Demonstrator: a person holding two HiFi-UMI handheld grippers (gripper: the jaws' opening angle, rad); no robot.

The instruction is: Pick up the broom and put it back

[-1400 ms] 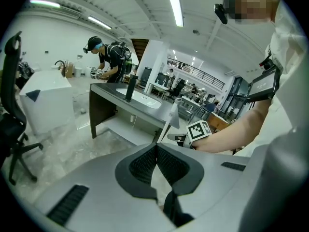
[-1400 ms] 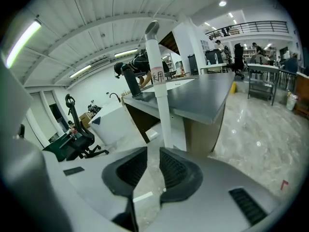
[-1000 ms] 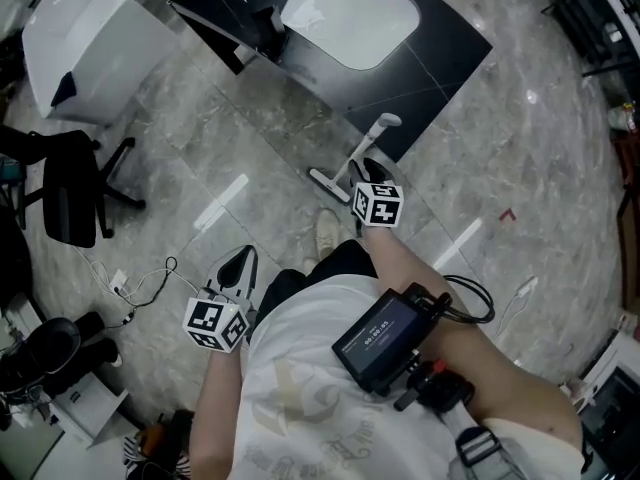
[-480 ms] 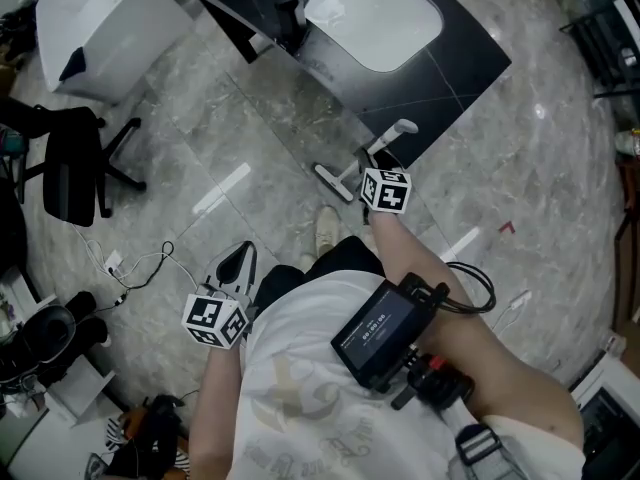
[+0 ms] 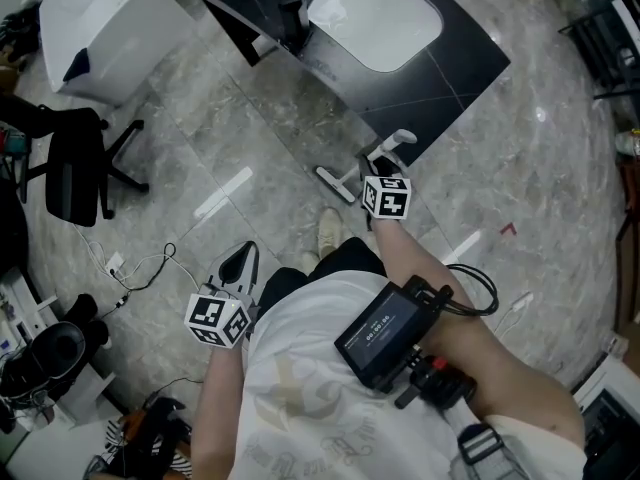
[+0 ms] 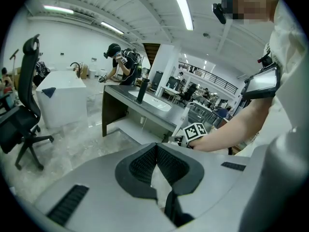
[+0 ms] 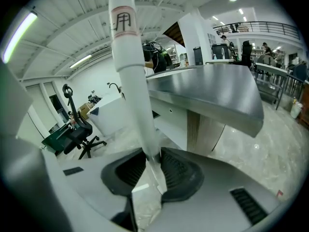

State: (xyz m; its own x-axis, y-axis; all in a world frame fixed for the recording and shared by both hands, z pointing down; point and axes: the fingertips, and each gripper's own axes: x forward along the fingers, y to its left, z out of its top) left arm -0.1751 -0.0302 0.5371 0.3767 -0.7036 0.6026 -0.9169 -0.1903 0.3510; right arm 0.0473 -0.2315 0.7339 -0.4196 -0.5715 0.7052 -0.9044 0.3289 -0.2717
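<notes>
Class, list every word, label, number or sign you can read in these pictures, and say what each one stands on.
Red-framed logo, character-like, not clearly legible: on the broom handle.
Screen text on the arm-mounted device: too small to read.
Both marker cubes: square patterns, no words.

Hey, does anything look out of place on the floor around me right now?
The white broom stands tilted on the open floor by the corner of the dark desk, not stowed anywhere. A loose white cable also trails in loops across the floor on your left, which could trip you.
</notes>
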